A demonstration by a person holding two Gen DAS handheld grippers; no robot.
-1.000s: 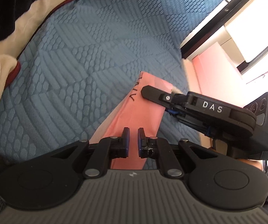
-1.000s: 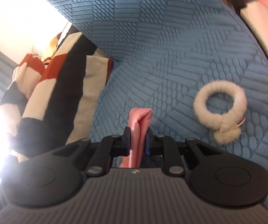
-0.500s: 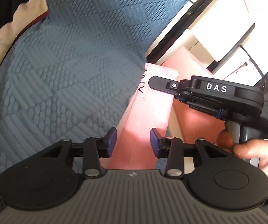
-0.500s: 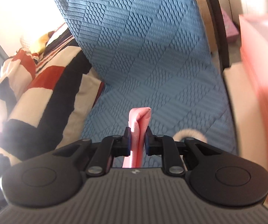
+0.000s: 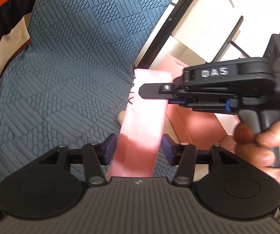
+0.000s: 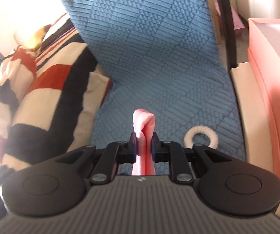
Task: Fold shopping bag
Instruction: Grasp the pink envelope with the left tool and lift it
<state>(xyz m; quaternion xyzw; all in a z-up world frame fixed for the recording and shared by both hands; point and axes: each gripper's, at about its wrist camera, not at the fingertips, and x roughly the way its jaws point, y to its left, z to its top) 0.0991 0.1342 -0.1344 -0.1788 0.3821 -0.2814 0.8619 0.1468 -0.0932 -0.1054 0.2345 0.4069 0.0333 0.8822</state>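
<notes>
Left wrist view: my left gripper (image 5: 139,148) stands spread wide, its pads either side of the pink shopping bag (image 5: 145,115) without touching it; the bag is folded into a narrow strip, held up over the blue quilted cover (image 5: 71,68) by the right gripper (image 5: 155,92), which crosses its far end. Right wrist view: the right gripper (image 6: 143,146) is clenched on a bunched fold of the bag (image 6: 143,124), a fluffy white ring (image 6: 201,137) lying on the cover beyond. Judgement: mid-fold; next, I close the left on the near end and bring the ends together.
</notes>
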